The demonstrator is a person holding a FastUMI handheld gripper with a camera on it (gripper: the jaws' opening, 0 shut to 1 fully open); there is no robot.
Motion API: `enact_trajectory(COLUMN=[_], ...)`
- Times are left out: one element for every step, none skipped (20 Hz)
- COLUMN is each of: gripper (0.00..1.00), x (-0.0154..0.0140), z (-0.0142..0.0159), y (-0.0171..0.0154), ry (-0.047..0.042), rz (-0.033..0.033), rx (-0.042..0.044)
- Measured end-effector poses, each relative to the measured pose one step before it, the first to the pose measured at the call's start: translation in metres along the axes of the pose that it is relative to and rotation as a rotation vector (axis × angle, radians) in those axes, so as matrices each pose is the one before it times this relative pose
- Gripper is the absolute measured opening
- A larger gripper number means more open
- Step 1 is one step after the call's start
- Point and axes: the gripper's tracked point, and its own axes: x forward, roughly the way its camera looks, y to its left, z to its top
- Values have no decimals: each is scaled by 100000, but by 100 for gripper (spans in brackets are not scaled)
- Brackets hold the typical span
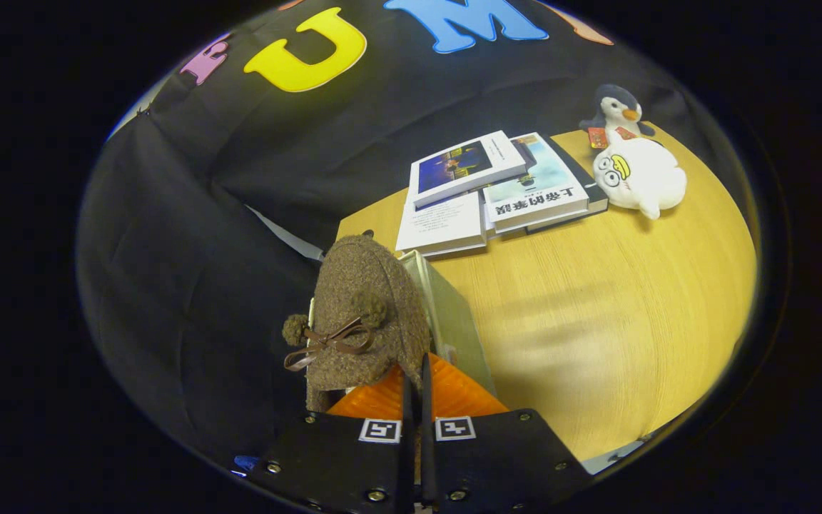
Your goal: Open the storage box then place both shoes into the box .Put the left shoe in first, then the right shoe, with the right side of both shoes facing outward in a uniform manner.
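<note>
A brown woolly shoe [364, 314] with a thin brown bow and two pom-poms hangs right in front of me, toe pointing away and up. My gripper [417, 368] is shut on the shoe's rear rim, its fingers almost touching with only a thin strip of the shoe between them. Just behind and to the right of the shoe stands the pale storage box [454, 321], at the left end of the wooden table [596, 321]. The shoe hides most of the box, so I cannot tell how its lid stands or what is inside.
Several books [496, 189] lie stacked at the far side of the table. A white plush toy [641, 178] and a small penguin plush [618, 107] sit to their right. The table's left edge runs just beyond the box, against the black cloth wall.
</note>
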Motion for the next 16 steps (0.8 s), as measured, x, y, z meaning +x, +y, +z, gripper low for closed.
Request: enact_trajectory(gripper=[4, 4, 4, 4, 4, 4, 5, 17, 27, 51, 75, 99, 98, 98, 98, 98], x=[464, 443, 597, 385, 292, 21, 48, 3, -210, -529, -242, -983, -192, -782, -754, -727], z=[-427, -272, -299, -53, -134, -60, 23, 7, -106, 229, -370, 836, 242, 488, 407, 478], y=[415, 262, 49, -47, -136, 18, 62, -62, 209, 492, -130, -234, 211, 320, -29, 31], ry=[953, 647, 313, -43, -252, -163, -657, -985, -330, -1681, -1134, -497, -1127, -1542, -1584, -1867], rz=[64, -252, -751, -1078, -1420, -401, 268, 420, 1453, 2597, 853, -781, 1002, 1945, 1311, 876], rx=[-573, -466, -271, -270, -23, 248, 387, 1024, 973, 1593, 628, 691, 268, -268, -1023, -1605])
